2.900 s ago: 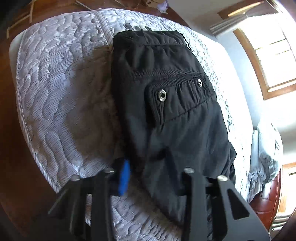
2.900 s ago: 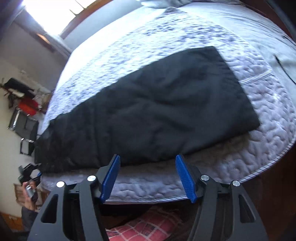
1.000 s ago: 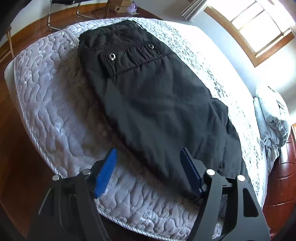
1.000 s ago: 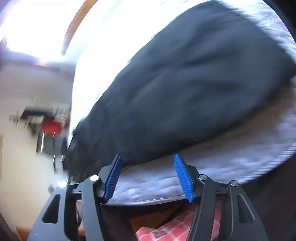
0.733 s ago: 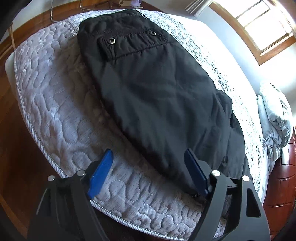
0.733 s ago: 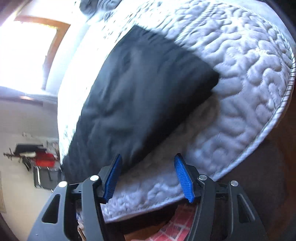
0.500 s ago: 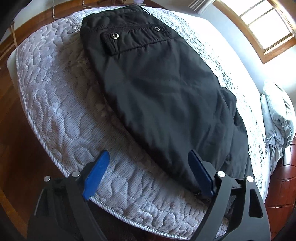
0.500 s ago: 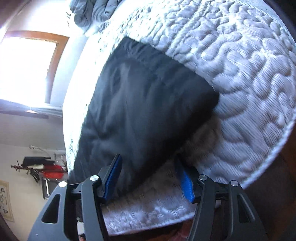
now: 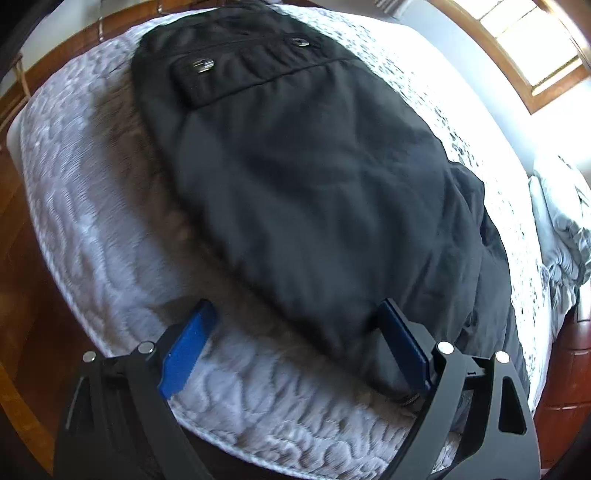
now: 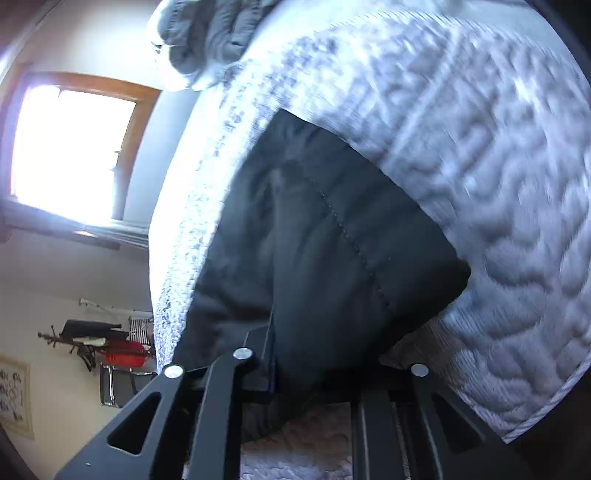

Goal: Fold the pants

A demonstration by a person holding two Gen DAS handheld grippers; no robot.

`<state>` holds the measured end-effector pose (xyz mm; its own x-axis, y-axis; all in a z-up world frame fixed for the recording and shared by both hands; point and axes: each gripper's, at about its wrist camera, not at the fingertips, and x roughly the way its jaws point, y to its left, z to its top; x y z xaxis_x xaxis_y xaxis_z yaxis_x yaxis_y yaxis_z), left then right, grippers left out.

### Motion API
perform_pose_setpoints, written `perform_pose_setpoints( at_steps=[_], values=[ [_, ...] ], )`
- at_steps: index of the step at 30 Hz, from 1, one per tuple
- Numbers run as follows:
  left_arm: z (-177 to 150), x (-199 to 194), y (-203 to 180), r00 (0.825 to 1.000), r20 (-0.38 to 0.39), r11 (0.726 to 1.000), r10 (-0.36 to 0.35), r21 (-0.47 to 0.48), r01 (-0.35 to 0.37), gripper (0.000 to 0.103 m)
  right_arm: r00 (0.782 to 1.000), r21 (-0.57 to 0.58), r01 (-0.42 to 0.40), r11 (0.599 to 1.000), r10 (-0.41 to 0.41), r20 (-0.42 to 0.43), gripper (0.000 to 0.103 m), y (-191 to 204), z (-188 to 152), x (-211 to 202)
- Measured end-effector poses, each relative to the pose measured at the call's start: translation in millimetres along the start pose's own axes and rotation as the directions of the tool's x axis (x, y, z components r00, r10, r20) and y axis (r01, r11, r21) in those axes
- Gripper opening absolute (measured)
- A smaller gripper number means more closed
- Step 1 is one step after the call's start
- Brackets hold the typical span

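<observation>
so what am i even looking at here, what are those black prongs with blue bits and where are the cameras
A person holds two hand-held grabbing tools, each with a fisheye camera looking along its jaws. In the left tool's view, the left gripper has its blue-padded jaws opening wide over the near edge of the black pants, which lie flat on a quilted mattress. In the right tool's view, the right gripper has its jaws shut on the pants' hem corner. A window and a crumpled grey blanket show behind.
</observation>
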<state>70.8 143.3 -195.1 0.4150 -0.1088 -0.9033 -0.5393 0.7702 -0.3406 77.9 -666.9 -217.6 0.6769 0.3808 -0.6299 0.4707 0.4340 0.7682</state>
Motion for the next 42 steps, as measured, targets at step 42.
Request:
perform_pose_setpoints(
  at_steps=[42],
  values=[
    [-39,-21,-59,0.984,-0.033,0.980,-0.174,0.089,0.176,0.100,0.981,-0.855,0.175,0.488,-0.161,0.109,0.013,257,-142,44]
  ],
)
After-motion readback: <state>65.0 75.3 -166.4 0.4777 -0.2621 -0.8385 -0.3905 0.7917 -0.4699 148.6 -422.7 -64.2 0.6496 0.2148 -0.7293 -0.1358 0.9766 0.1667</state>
